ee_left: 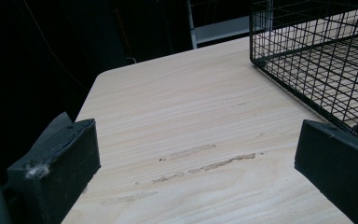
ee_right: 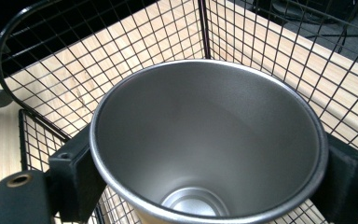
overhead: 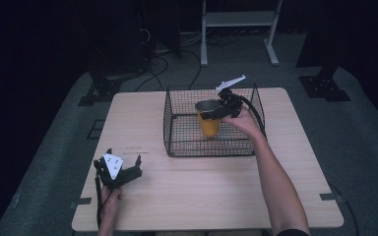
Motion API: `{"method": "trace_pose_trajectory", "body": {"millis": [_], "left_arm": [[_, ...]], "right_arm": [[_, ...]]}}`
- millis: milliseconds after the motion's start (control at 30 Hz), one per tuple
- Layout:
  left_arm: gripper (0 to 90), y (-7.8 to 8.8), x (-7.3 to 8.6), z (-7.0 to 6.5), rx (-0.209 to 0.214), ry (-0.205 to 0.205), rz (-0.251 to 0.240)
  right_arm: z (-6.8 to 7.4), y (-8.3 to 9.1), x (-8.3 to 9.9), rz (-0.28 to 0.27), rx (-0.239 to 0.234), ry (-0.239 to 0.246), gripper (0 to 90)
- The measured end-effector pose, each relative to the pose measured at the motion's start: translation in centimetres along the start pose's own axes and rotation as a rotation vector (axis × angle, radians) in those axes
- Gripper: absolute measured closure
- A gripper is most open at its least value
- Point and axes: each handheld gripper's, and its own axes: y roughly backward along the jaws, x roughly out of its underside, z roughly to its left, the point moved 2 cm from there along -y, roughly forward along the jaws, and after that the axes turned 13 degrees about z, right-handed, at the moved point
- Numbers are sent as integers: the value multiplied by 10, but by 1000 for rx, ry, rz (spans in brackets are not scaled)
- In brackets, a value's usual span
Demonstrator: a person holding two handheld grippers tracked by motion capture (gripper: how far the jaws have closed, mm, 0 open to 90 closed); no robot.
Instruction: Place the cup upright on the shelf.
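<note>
Inside the wire basket (overhead: 177,132), the right gripper (overhead: 221,109) jaws pinch the cup (overhead: 208,123); left gripper (overhead: 120,172) jaws spread.

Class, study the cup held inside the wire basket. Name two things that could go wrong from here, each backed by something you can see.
1. The right tongs grip the cup only at its rim, by its smooth tapered wall. It might slip or tilt.
2. The cup hangs close to the basket wires, with the handle arch nearby. The cup or tongs may snag or shove the basket.
The left tongs rest open on the table, so nothing steadies the basket.
</note>
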Motion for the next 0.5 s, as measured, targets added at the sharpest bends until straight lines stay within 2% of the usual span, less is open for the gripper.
{"method": "trace_pose_trajectory", "body": {"millis": [333, 500], "left_arm": [[0, 0, 0, 0, 0, -1, 0], [0, 0, 0, 0, 1, 1, -1]], "right_arm": [[-4, -6, -2, -1, 4, -2, 119], [-9, -13, 1, 38, 17, -5, 119]]}}
